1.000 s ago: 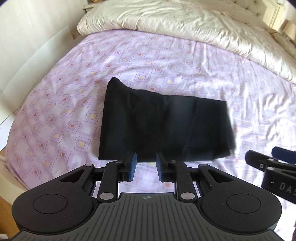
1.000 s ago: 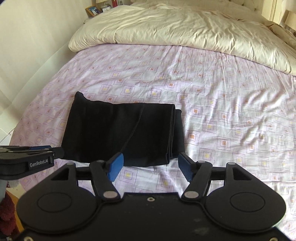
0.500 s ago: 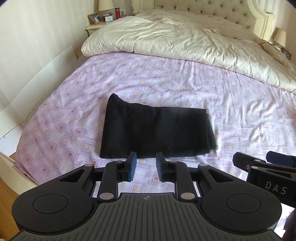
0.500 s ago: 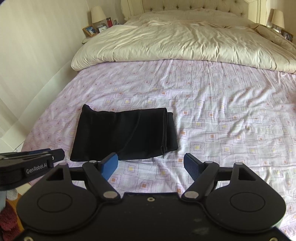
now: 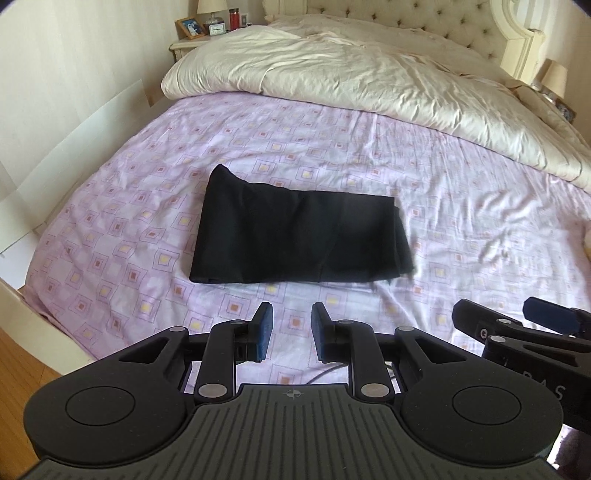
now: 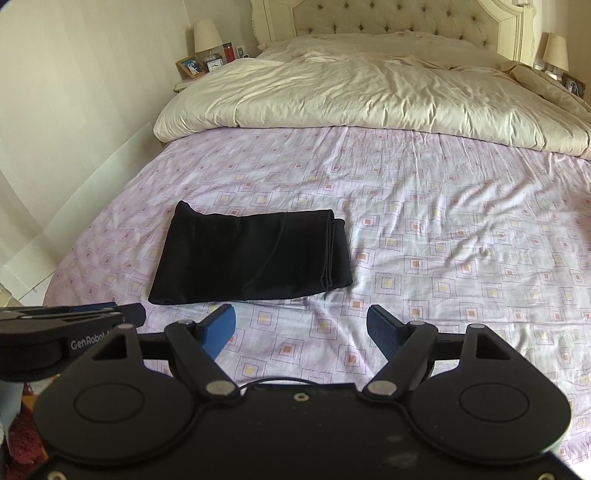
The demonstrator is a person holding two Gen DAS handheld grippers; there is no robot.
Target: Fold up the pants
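Observation:
The black pants (image 5: 295, 240) lie folded into a flat rectangle on the lilac patterned sheet (image 5: 461, 221), stacked fold edges on their right side (image 6: 338, 254). My left gripper (image 5: 291, 319) hovers short of their near edge, its blue pads a narrow gap apart with nothing between them. My right gripper (image 6: 301, 321) stands wide open over bare sheet, near the pants' right corner, and holds nothing. Each gripper shows at the edge of the other's view: the right gripper (image 5: 517, 321) low on the right, the left gripper (image 6: 92, 314) low on the left.
A rumpled cream duvet (image 6: 369, 99) covers the far half of the bed below a tufted headboard (image 6: 388, 18). A nightstand (image 5: 207, 33) with a lamp and frames stands at the far left. The bed's cream frame (image 5: 44, 332) and wood floor (image 5: 18, 362) lie near left.
Both grippers drew back and rose away from the pants, which now look smaller and farther off. The right jaws spread wider. The pants stayed put.

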